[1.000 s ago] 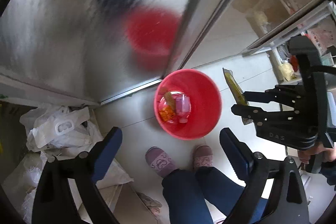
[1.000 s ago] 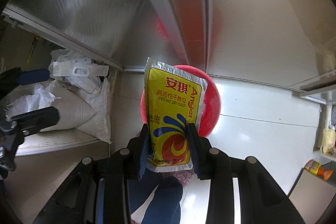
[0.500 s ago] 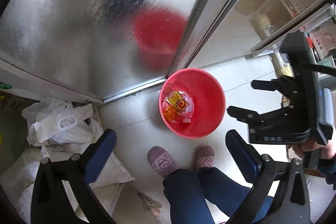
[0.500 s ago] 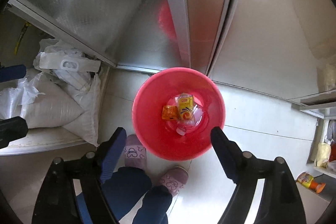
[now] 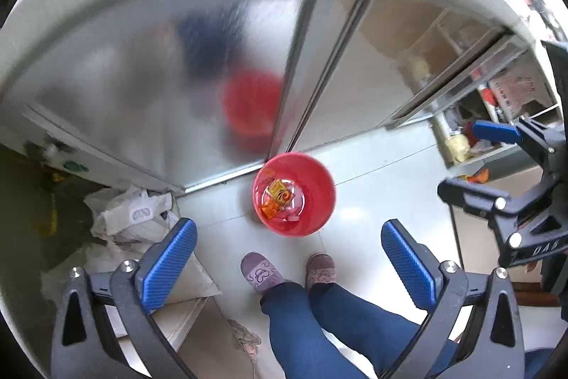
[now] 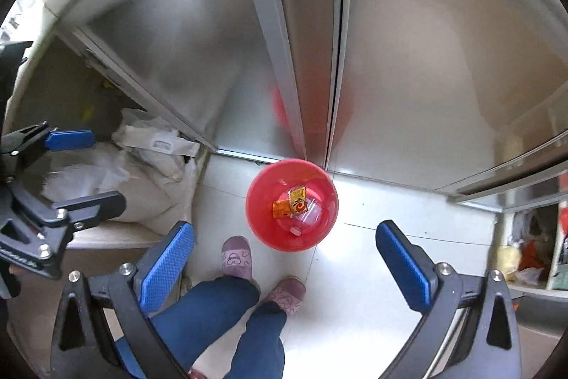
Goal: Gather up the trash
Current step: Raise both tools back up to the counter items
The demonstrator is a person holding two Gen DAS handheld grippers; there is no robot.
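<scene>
Red bin [image 5: 321, 201] below — yellow packet [image 5: 278, 192] inside, left gripper [image 5: 287, 260] empty.

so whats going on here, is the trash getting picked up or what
A person stands over a red bucket on the tiled floor, holding a gripper in each hand. Both the left gripper and the right gripper are open and empty, held high above the bucket. A yellow yeast packet lies inside the bucket beside an orange wrapper and some clear plastic, so that piece of trash is already in. Neither gripper is touching anything.
</scene>
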